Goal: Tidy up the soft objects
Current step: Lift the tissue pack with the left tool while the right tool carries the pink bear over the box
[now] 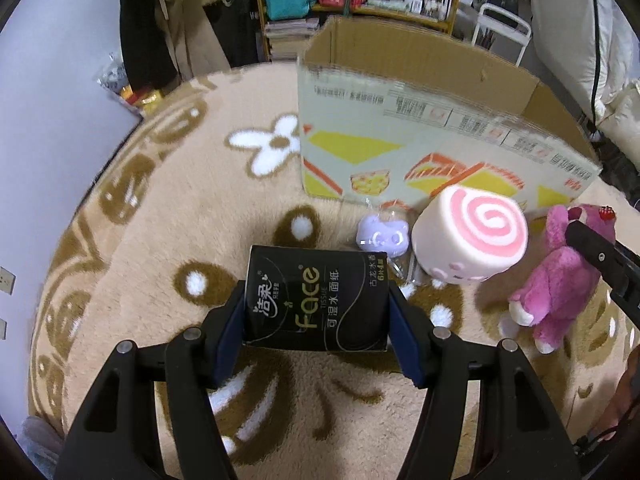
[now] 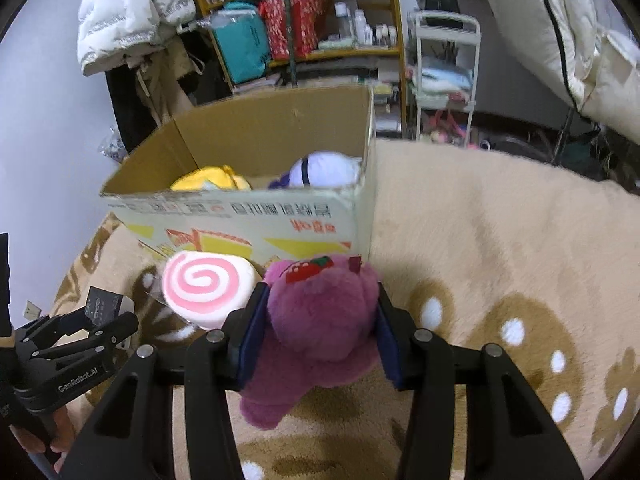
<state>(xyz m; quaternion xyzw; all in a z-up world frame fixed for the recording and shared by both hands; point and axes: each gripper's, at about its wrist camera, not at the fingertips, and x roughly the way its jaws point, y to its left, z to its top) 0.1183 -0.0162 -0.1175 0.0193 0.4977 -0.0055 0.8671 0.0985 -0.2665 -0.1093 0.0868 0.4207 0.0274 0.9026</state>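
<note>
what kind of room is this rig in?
Likely a lived-in bedroom or home storage room: fluffy patterned rug on the floor, cluttered shelf of bottles and bags, puffer jacket hanging, white bedding at the right.

My left tool [image 1: 316,316] grips a black tissue pack [image 1: 316,296] between its blue pads [image 1: 230,340]. Ahead and to the right are a purple cat toy [image 1: 382,234], a pink swirl roll cushion [image 1: 472,236] and a pink plush bear [image 1: 560,276]. Behind them stands the cardboard box [image 1: 420,128] on the carpet [image 1: 160,220].

black tissue pack [image 1: 316,300], magenta plush bear [image 2: 320,316]
</note>
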